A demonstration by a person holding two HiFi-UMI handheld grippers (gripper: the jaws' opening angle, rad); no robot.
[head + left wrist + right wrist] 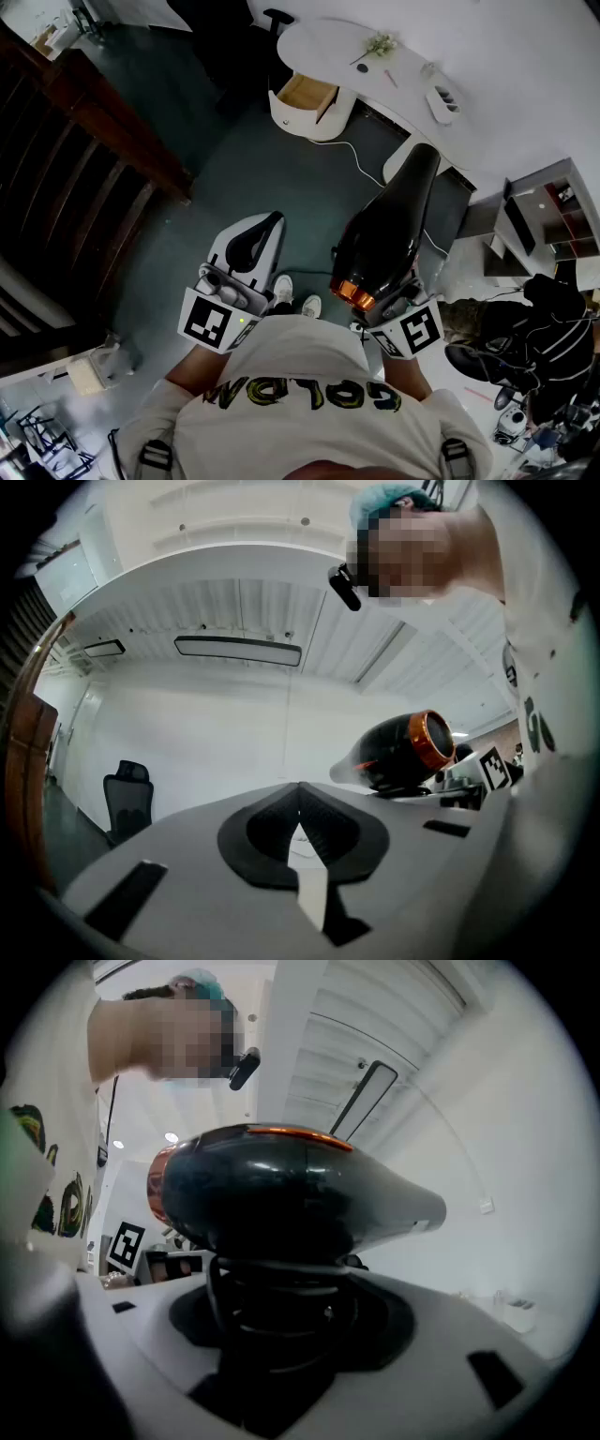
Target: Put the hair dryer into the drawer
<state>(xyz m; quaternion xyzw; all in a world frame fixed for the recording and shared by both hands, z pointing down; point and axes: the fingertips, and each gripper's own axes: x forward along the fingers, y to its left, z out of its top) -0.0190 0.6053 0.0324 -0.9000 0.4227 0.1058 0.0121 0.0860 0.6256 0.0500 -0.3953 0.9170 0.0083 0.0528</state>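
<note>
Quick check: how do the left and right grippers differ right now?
The left gripper has its jaws together on nothing; the right gripper is clamped wide on the hair dryer handle. In the head view the left's jaws show fully; the right's are hidden under the dryer. Both point forward.

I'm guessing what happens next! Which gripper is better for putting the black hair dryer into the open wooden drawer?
Right. The right gripper is clamped on the black hair dryer with its orange ring, while the left gripper is shut on nothing. The open wooden drawer waits ahead.
</note>
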